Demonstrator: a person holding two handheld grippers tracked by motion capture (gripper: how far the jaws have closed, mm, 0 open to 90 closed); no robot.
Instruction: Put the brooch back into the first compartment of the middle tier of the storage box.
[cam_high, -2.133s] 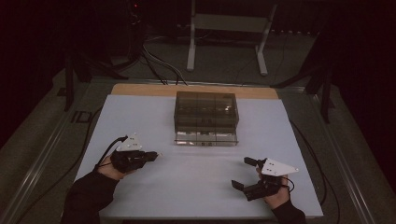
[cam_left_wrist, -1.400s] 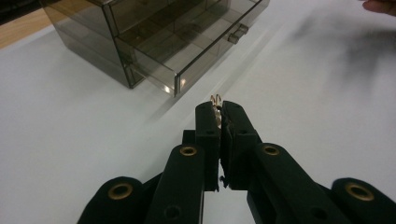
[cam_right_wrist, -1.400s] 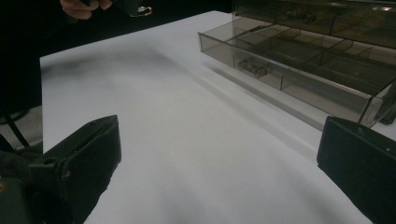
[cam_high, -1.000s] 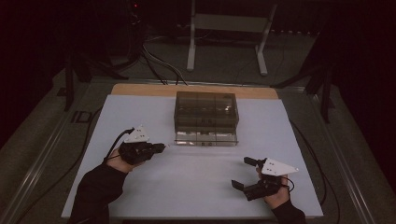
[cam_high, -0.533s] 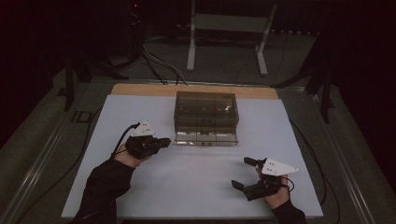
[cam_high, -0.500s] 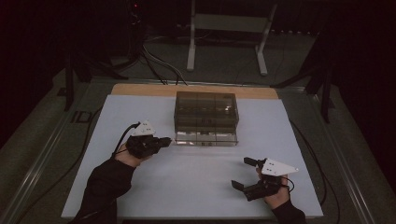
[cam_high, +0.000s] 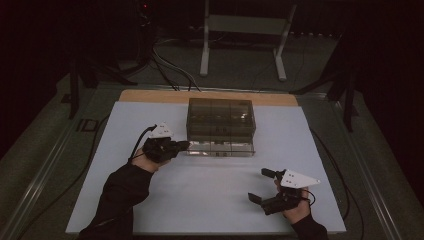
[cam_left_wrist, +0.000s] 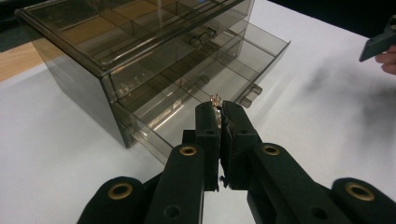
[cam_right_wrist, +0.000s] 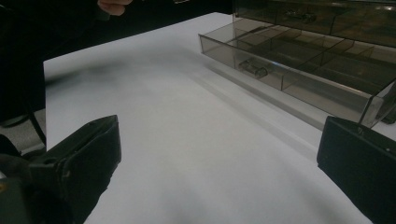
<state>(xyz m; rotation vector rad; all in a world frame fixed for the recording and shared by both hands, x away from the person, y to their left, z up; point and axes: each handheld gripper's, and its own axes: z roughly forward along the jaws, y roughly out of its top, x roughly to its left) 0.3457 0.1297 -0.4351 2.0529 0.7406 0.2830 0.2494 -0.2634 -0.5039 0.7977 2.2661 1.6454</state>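
The high view is fixed above the near edge of the table (cam_high: 210, 200), facing forward and down; it takes in the whole table top and the floor behind it. The left gripper view rides on the left claw (cam_left_wrist: 219, 109), looks along its jaws and sits close to the smoked drawer box (cam_left_wrist: 140, 56). The right gripper view rides on the right claw (cam_right_wrist: 219, 158), low over the table and farther from the box. All three views share the box's open bottom drawer (cam_right_wrist: 289, 65) and the table in front of it.
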